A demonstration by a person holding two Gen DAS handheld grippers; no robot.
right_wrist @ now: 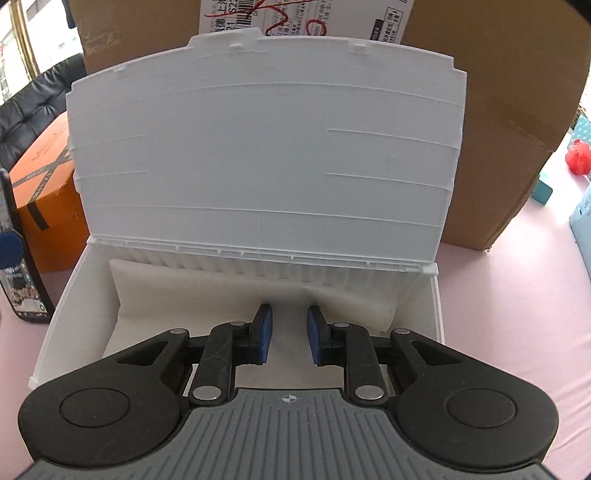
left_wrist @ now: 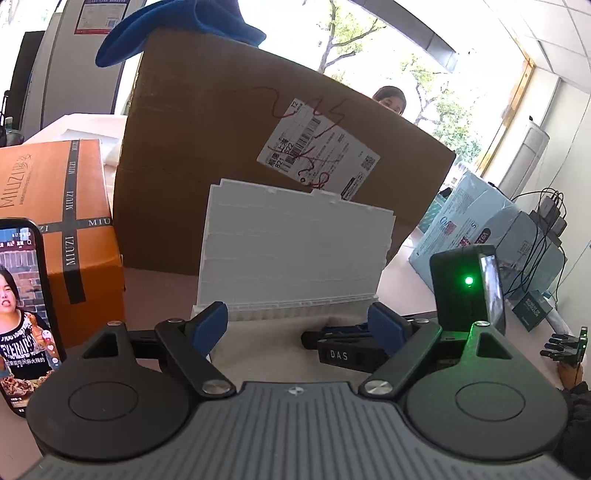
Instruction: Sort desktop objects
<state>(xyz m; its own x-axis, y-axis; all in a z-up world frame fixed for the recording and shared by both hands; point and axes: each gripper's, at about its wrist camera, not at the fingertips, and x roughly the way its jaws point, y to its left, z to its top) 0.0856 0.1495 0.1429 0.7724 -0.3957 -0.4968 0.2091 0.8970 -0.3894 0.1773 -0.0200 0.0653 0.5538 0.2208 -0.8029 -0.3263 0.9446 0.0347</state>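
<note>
A white plastic case (right_wrist: 55,332) stands on the pink table with its ribbed lid (right_wrist: 266,155) upright against the cardboard box. White foam (right_wrist: 147,295) lines the inside. My right gripper (right_wrist: 290,332) is open above the foam, low inside the case, with nothing between its blue pads (right_wrist: 264,332). In the left wrist view, the same case lid (left_wrist: 295,247) is straight ahead. My left gripper (left_wrist: 297,326) hangs open in front of it and holds nothing. The right gripper's black housing (left_wrist: 461,295) with a green light reaches in from the right.
A big cardboard box (left_wrist: 221,147) with a blue cloth (left_wrist: 177,26) on top stands behind the case. An orange gift box (left_wrist: 74,221) and a lit phone (left_wrist: 22,314) are at the left. Pale blue packs (left_wrist: 480,229), chargers and cables (left_wrist: 546,221) are at the right. A person is behind the box.
</note>
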